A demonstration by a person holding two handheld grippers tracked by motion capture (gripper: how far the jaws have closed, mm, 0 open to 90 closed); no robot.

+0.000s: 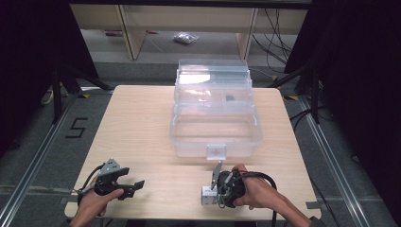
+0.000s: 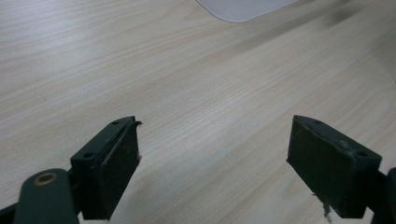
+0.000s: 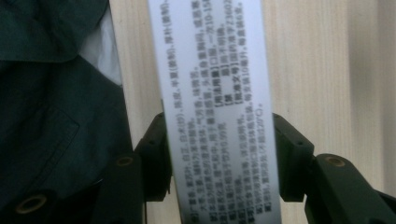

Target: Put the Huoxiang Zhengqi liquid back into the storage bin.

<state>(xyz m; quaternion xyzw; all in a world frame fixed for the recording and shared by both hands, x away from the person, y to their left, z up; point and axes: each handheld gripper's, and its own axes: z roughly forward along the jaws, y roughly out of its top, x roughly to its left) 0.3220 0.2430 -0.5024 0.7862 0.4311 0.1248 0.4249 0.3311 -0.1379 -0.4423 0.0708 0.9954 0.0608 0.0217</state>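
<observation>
Pale wood table [image 1: 142, 127] carries everything. Right gripper [image 3: 219, 158] has its jaws clamped on both sides of a white box [image 3: 212, 93] printed with small text, which sits at the table's near edge, just short of the tub. Left gripper [image 2: 212, 158] hangs with jaws wide apart over bare wood at the near left. Beyond, a clear tub [image 1: 215, 130] stands mid-table, lid raised.

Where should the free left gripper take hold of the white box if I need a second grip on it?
The right gripper already clamps the white box across its narrow width at one end. The left gripper, open over bare table, would best come from the box's free end and close across the same long printed sides.
</observation>
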